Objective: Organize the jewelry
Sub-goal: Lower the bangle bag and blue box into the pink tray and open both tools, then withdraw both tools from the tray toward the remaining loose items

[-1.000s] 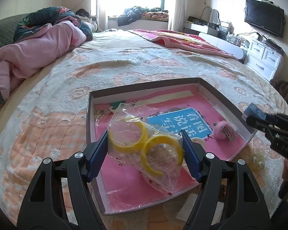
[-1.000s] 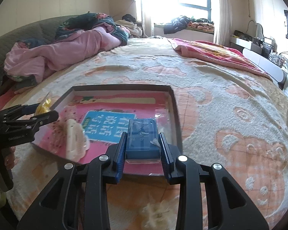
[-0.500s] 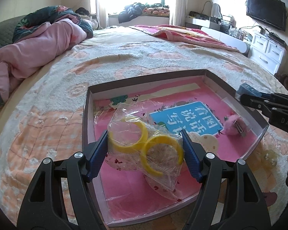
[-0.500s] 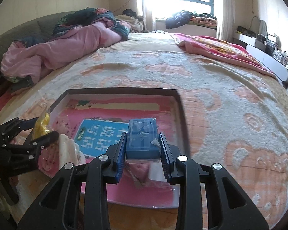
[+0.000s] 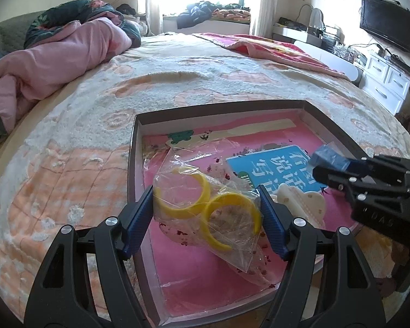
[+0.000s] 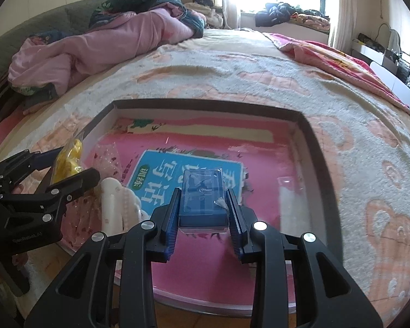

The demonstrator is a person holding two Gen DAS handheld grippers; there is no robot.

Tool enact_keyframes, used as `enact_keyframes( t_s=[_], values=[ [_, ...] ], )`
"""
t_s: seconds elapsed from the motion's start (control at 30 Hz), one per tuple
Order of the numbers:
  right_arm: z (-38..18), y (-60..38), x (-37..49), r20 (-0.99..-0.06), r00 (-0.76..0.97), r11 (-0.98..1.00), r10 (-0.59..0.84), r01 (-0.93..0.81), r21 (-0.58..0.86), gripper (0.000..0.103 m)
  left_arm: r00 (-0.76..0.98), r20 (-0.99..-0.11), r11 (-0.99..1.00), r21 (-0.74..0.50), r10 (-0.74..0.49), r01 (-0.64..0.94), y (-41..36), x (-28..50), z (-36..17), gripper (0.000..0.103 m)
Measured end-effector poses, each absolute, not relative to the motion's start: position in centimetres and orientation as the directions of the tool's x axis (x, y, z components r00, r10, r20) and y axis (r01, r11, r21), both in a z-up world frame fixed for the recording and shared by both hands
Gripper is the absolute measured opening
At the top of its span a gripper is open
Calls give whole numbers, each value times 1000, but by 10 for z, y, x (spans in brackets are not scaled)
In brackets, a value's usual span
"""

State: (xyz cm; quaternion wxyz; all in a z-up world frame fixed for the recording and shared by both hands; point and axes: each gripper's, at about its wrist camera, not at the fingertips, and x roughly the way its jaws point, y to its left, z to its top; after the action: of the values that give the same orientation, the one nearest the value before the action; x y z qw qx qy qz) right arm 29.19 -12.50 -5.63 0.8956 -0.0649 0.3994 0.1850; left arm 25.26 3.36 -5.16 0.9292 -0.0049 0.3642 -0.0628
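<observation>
A: Two grippers, and each one has something. What is in the left gripper (image 5: pixel 206 213)?

B: A clear plastic bag (image 5: pixel 205 207) with two yellow bangles (image 5: pixel 218 210) inside. The blue pads sit wide apart and press on both sides of the bag, so the bag fills the gap between them.

A: Where is the bag?

B: Up in the air, over the near left part of the big flat box (image 5: pixel 135 147). The box has dark walls and a pink floor, and it lies on the fuzzy bedspread (image 5: pixel 76 142). One end of the bag hangs down past the fingertips toward the pink floor.

A: And the right gripper (image 6: pixel 203 213)?

B: Its jaws are nearly closed, squeezing a small blue box (image 6: pixel 202 196) wrapped in clear film. The little box sits right between the two pads and sticks out a bit past the tips.

A: Is it over the big box too?

B: Yes, it hangs above the middle, over the blue label with white writing (image 6: pixel 164 175) on the pink floor. In the left camera the right gripper (image 5: pixel 325 169) comes in from the right side with the blue box at its tip.

A: Anything else in the big box?

B: A white cloud-shaped card (image 6: pixel 114 205) with a string of pale beads lies between the two grippers, near the front wall
</observation>
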Motion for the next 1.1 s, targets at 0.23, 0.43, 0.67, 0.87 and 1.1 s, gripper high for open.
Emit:
enact_keyframes(
  t_s=[0.23,0.43,0.67,0.87,1.1],
  values=[
    [-64,-120,291,-754,593,920,282,-391,36,31,726,-677,992,-57,-120,112,34,252,-52,64],
    [-64,-121,289,-752,592,919,289,-391,45,39,725,-678,992,-57,-120,111,35,251,-51,64],
    [-57,-127,282,-734,615,922,290,-386,41,53,724,-679,993,-57,-117,108,36,252,-51,65],
    [-48,-137,271,-709,645,928,284,-371,35,63,716,-687,993,-81,-122,91,41,251,-52,72],
    [-42,-153,259,-687,670,939,281,-341,51,73,729,-672,992,-94,-129,88,41,243,-47,86]
  ],
)
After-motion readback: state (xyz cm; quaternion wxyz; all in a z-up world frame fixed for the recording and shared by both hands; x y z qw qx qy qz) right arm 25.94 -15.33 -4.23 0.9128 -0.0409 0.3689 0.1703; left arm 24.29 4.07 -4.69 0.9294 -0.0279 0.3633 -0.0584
